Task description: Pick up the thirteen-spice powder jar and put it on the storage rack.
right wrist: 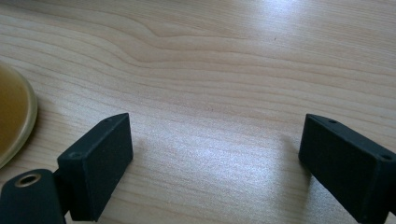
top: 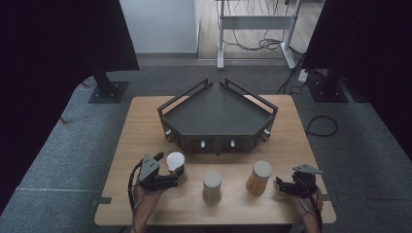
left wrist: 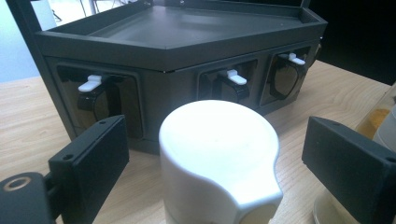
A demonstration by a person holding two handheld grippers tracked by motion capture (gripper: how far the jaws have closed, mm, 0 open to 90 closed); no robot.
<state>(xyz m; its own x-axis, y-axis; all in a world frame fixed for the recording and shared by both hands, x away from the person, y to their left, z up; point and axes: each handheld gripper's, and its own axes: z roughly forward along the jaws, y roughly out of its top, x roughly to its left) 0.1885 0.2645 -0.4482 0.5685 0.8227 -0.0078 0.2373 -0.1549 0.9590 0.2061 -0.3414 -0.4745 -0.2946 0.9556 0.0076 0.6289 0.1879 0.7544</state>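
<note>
The jaws of the left gripper are spread wide, one to each side of the white cup, with a gap left on both sides, so nothing is gripped yet. The cup stands upright between them on the tabletop, just in front of the dark tray. If the jaws were closed off-centre, one pad would likely meet the cup first and it could be pushed over or slid against the tray; a grip taken too near the rounded rim might slip. The beige cup and the amber cup stand close to the right and could be knocked by a sideways swing. The left gripper is held level and low, with the forearm entering from below. The right gripper rests apart, its jaws released over bare wood beside the amber cup.
</note>
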